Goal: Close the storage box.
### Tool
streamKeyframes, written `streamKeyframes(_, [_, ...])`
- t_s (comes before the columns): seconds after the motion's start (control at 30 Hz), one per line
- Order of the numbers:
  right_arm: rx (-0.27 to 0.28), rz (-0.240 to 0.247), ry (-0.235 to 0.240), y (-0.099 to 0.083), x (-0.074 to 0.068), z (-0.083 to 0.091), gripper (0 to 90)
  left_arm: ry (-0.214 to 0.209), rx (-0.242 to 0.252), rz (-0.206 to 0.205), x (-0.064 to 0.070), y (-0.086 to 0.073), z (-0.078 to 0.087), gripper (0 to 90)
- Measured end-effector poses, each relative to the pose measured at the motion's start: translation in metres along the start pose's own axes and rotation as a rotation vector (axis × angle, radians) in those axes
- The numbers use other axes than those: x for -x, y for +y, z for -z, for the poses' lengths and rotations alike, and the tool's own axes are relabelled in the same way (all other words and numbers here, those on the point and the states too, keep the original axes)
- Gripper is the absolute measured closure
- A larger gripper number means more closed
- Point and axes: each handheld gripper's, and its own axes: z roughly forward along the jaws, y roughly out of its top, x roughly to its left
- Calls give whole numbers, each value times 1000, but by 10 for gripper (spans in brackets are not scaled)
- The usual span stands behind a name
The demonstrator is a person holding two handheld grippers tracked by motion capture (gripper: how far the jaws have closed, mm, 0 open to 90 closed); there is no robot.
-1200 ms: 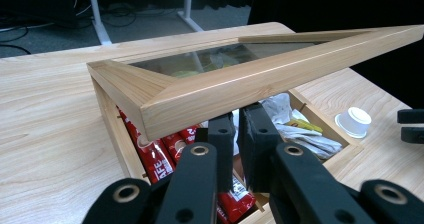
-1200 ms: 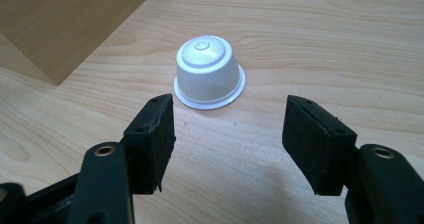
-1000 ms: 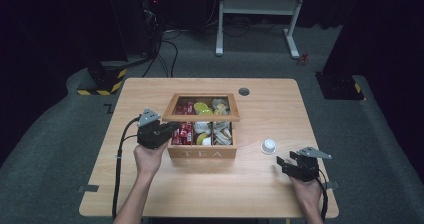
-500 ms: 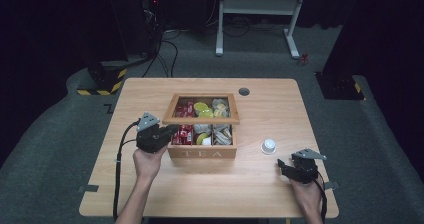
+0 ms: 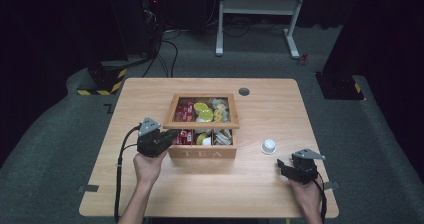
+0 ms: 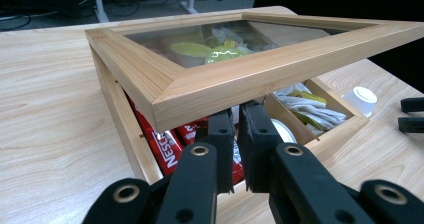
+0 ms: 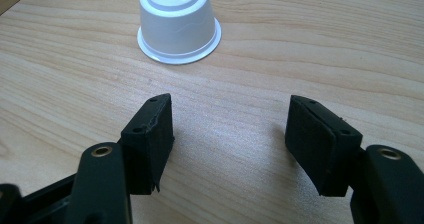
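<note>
Dark floor and black curtains ring a pale wooden table, with a white stand and cables far behind it. Near the middle of the table sits a wooden tea box, its glass-paned lid lifted off the front wall and tilted up toward me. My left gripper is at the box's near left corner, its jaws nearly together with just a thin slit between them, tips tucked under the lid's front edge; whether they pinch anything I cannot tell. In the left gripper view the lid hangs over the jaws, and under it I see red packets in the left compartment and pale sachets in the right one. Through the glass show yellow-green pods. My left hand grips from the near side, cable trailing back along the forearm. To the right of the box, apart from it, a white capsule stands upside down on the bare wood. My right gripper lies near the right near corner of the table, jaws wide apart, holding nothing, low over the wood and pointing at the capsule, which is just beyond the tips and a little left.
</note>
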Motion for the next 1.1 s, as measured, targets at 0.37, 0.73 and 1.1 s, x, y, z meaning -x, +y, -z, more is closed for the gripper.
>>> streamKeyframes(0.37, [0,1,-1,0,0,0,357,0,-16,-2,1,-15,-2,842])
streamKeyframes(0.73, [0,1,-2,0,0,0,357,7,-39,-1,2,-27,-6,839])
streamKeyframes(1.1, [0,0,-6,0,0,0,355,11,-56,0,2,-37,-8,837])
